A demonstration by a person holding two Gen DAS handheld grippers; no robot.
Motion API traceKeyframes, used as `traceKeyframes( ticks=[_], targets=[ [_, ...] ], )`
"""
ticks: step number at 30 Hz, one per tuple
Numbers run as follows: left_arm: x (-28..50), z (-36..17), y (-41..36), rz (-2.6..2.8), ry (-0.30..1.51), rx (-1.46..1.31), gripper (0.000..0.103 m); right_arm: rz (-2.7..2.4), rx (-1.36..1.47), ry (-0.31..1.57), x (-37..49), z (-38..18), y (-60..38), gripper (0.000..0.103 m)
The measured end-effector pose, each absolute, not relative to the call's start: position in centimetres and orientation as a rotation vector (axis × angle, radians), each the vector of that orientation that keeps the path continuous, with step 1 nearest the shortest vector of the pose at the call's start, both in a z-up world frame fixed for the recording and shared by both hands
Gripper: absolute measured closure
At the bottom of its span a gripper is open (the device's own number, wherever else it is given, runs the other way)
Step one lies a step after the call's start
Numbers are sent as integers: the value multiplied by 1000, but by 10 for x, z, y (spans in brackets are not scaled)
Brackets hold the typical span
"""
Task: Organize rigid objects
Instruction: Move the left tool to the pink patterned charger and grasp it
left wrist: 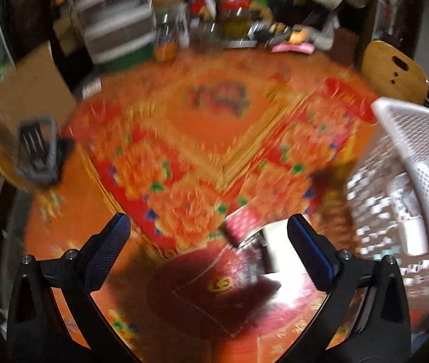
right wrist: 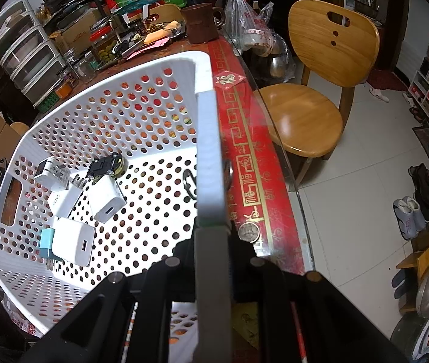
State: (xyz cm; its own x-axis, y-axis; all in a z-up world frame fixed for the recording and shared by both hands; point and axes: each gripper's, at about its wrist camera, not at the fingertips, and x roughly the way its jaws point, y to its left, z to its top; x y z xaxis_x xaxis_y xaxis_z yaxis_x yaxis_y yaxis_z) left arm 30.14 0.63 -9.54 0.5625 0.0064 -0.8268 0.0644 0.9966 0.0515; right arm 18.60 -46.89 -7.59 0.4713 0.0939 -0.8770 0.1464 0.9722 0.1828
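The left wrist view is blurred by motion. My left gripper (left wrist: 208,224) stands wide open over the orange-red floral tablecloth (left wrist: 184,139), with nothing between its fingers. The white perforated basket (left wrist: 411,157) is to its right. My right gripper (right wrist: 212,236) is shut on the basket's right rim (right wrist: 208,139). Inside the basket lie several white chargers (right wrist: 108,199), a teal plug (right wrist: 46,242), a black and yellow toy car (right wrist: 107,165) and a metal clip (right wrist: 188,181). A coin (right wrist: 248,232) lies on the table just right of the held rim.
A dark grey object (left wrist: 35,151), too blurred to name, sits at the table's left edge. Jars, a brown mug (right wrist: 199,22) and plastic drawers (right wrist: 23,57) crowd the table's back. A wooden chair (right wrist: 320,75) stands beyond the glass table edge (right wrist: 278,163).
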Motion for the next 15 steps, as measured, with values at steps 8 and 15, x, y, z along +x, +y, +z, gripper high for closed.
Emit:
traceKeyframes(
  ticks=[8,15],
  targets=[
    [328,-145,10,-36,1074,-50,10,-45,240,1087,186,-76,-468,90],
    [340,-153,10,-19,1124,-91,44,-45,235,1088,186,-76,-468,90]
  ],
)
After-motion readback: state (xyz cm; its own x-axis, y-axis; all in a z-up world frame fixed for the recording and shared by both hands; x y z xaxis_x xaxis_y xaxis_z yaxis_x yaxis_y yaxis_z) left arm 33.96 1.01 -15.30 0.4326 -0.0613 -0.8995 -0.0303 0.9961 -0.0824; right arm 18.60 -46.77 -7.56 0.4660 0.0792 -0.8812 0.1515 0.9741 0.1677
